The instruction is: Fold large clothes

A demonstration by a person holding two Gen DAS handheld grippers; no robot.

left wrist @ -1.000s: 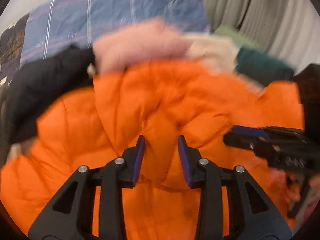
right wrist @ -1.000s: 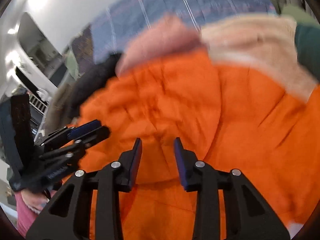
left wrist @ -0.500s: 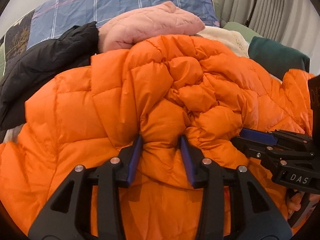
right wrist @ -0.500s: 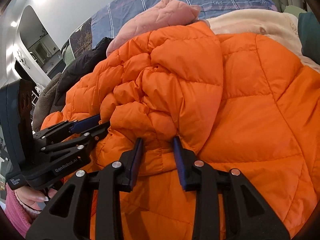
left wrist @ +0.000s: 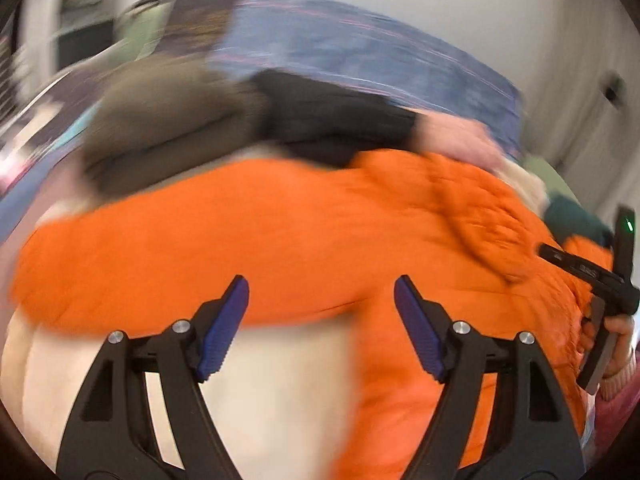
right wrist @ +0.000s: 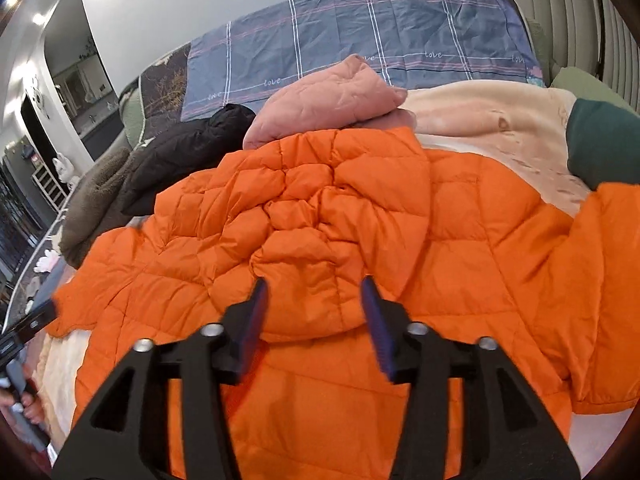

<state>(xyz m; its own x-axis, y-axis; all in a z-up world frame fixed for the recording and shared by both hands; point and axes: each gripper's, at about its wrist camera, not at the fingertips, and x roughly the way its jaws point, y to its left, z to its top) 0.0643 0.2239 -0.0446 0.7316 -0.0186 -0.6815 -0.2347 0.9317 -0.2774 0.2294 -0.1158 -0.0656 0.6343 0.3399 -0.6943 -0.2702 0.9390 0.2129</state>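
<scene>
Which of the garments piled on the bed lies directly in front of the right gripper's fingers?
The orange puffer jacket: spread nearest, its bunched hood just ahead of the fingers; the others lie behind it.

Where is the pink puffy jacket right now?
In the right wrist view, the pink quilted jacket lies at the top centre, just behind the orange puffer jacket, between the black coat and the cream fleece blanket.

Evenly, softly lit, without hard shadows. Heavily motion-smeared in the left wrist view; sharp in the right. Bowed and darkened at the fisheye edges.
</scene>
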